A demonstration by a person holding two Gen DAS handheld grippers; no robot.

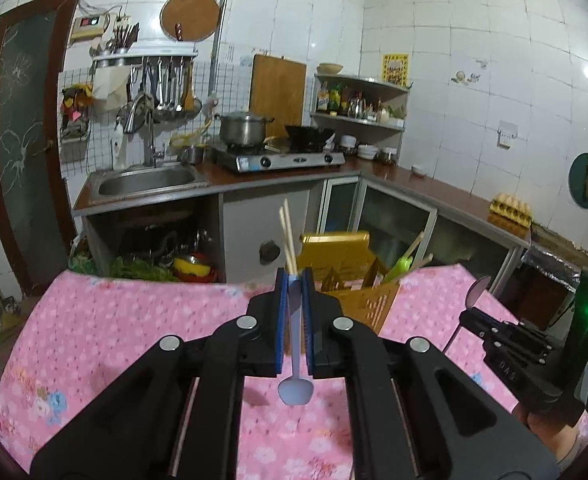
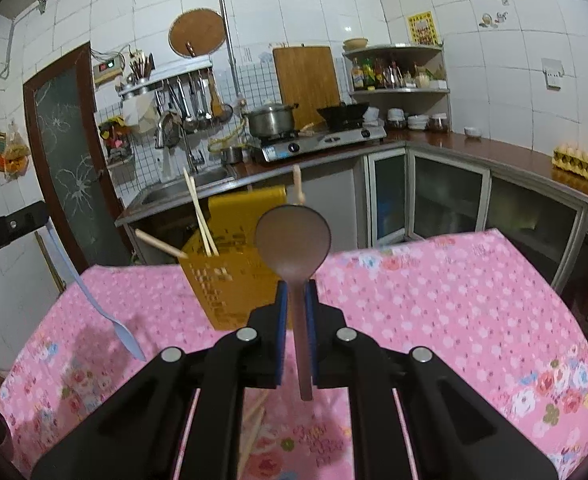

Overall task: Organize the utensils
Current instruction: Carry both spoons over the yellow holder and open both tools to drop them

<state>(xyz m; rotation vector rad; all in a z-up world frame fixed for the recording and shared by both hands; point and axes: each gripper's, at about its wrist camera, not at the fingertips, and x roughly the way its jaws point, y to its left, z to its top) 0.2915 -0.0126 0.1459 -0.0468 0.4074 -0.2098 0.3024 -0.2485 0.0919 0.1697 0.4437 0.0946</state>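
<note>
- The room is a white-tiled kitchen with an L-shaped brown worktop (image 1: 434, 186) running along 2 walls, a steel sink (image 1: 146, 180) at its left end and a dark door (image 1: 26, 132) beside that.
- The counter (image 1: 114, 320) in the foreground is covered with a pink floral cloth.
- 1 two-burner stove (image 1: 282, 158) sits on the worktop, carrying 1 steel pot (image 1: 243, 128) and 1 black wok (image 1: 309, 133); 1 wooden cutting board (image 1: 278, 92) leans on the wall behind.
- 1 yellow box (image 2: 234, 276) stands at the far edge of the counter, open at the top, with 2 pale chopsticks (image 2: 200, 212) upright in it and some other utensils leaning out.
- 1 egg tray (image 1: 511, 207) rests on the right worktop.
- The left tongs (image 1: 294, 276) are closed on the handle of 1 pale blue spoon (image 1: 295, 390), its bowl hanging back toward the camera above the cloth.
- The right tongs (image 2: 297, 286) are clamped on the handle of 1 brown spoon (image 2: 293, 238), bowl raised in front of the yellow box.
- More chopsticks (image 2: 254, 420) lie on the cloth under the right tongs; their count cannot be told.
</note>
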